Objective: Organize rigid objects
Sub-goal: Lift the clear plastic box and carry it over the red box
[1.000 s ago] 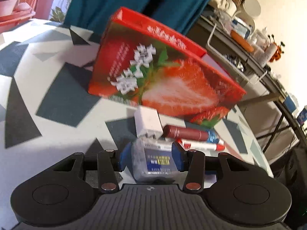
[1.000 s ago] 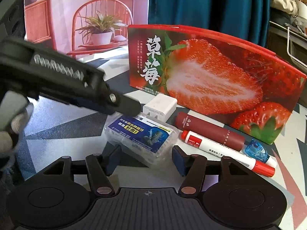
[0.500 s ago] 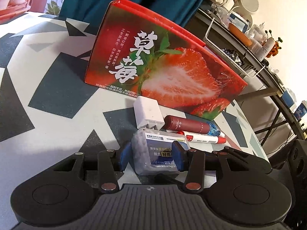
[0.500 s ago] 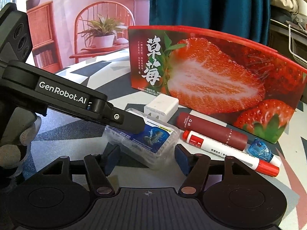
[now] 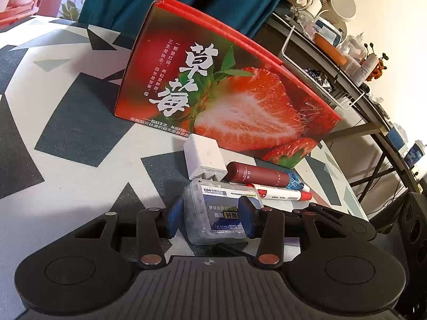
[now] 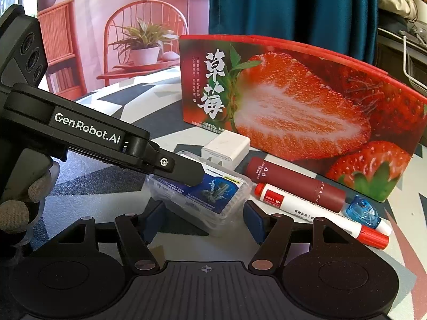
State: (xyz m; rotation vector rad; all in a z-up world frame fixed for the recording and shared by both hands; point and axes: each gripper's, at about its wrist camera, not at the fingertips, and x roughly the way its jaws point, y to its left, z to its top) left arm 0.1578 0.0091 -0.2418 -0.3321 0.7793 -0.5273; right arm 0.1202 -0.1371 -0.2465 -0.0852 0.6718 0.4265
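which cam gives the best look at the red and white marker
The right wrist view: the marker lies in full length, red cap to red end, beside the maroon tube. In the left wrist view only part of the marker shows, behind the clear plastic box held by the left gripper.

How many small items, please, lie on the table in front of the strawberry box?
5: a clear case between the left gripper's fingers, a white charger behind it, then a maroon tube, marker and blue tape roller. More may be hidden.
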